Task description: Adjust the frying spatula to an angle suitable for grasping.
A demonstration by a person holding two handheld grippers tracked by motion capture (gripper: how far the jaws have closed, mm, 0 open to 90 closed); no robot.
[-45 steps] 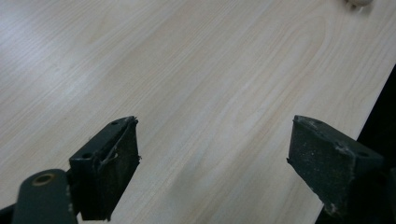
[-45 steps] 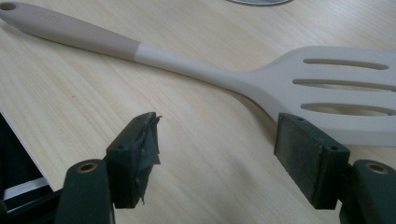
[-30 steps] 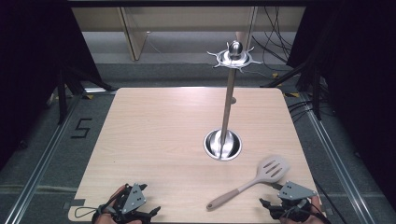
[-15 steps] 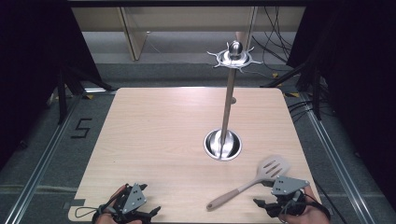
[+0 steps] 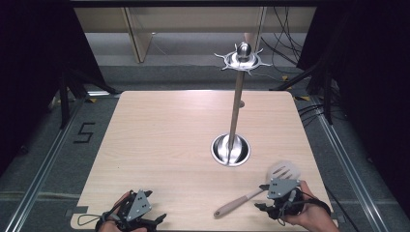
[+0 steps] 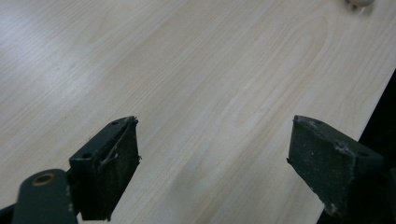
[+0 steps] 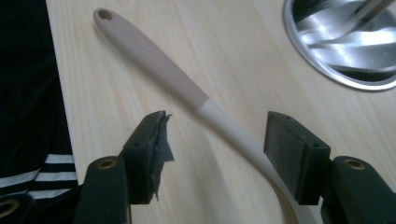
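Observation:
A slotted spatula (image 5: 284,170) with a beige handle (image 5: 237,202) lies flat near the table's front right. Its handle (image 7: 159,65) runs between the open jaws of my right gripper (image 7: 219,149), which touch nothing. From above, that right gripper (image 5: 276,200) sits over the spatula's neck, held by a hand. A steel utensil stand (image 5: 237,111) rises from a round base (image 5: 231,150) and carries a hook crown (image 5: 242,59) on top. My left gripper (image 6: 215,158) is open over bare wood, and it rests at the front left edge (image 5: 138,212).
The wooden table (image 5: 164,140) has a dark drop-off along its front edge (image 6: 378,112). A metal rail (image 5: 46,159) runs along the floor at the left, cables (image 5: 285,48) trail behind the table, and a striped sleeve (image 7: 32,172) shows beside the right gripper.
My right gripper has moved forward and to the left, over the spatula's neck. The left gripper has stayed where it was.

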